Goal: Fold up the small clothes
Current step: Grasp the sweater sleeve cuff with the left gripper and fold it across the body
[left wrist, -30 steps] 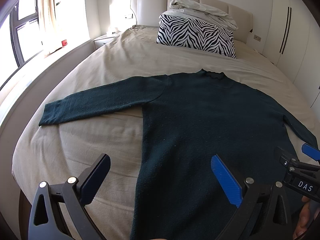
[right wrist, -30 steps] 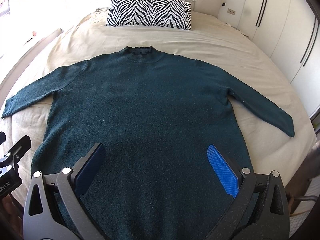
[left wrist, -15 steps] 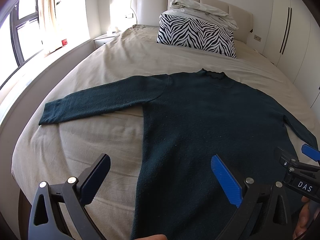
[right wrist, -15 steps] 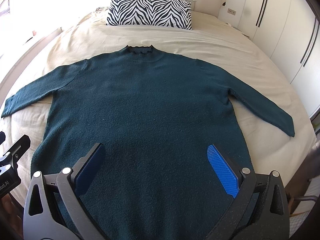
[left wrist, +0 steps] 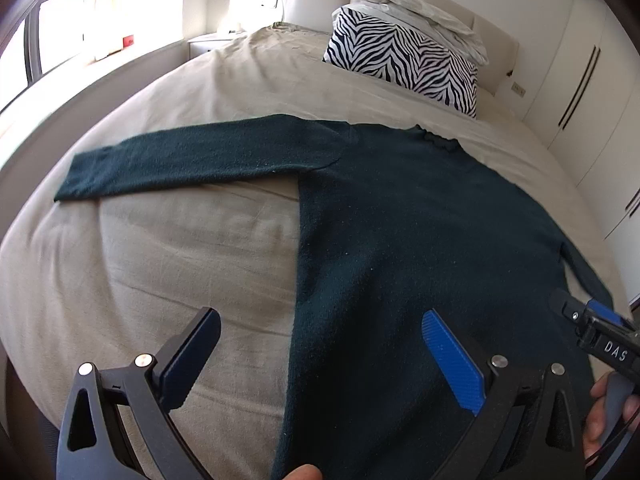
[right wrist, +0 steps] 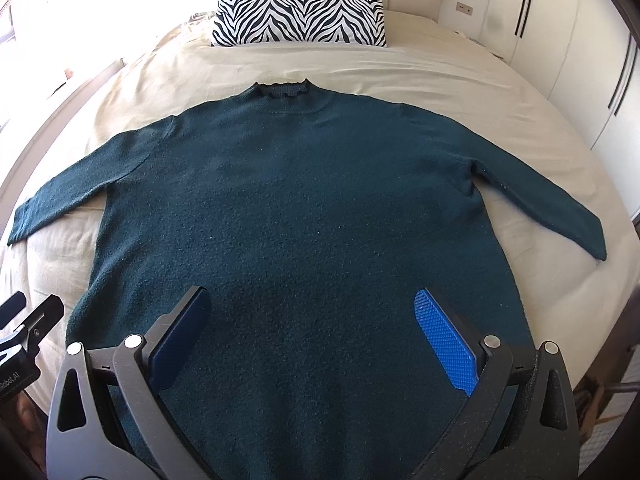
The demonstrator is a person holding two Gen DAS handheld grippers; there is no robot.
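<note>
Teal sweater (right wrist: 304, 216) flat on bed (right wrist: 440, 76), sleeves spread | your left hand-held gripper (left wrist: 320, 360) wide, empty | your right hand-held gripper (right wrist: 312, 336) wide, empty

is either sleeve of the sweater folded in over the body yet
No, in the right wrist view the sweater lies flat on the bed with both sleeves spread outward.

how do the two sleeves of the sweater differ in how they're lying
The left sleeve runs out nearly sideways from the shoulder, while the right sleeve slants down toward the near edge of the bed. The left sleeve leaves a wide wedge of bare sheet beside the sweater body; the right sleeve lies closer to the body, with a narrower gap. Both are flat, straight, unfolded and the same dark teal.
</note>
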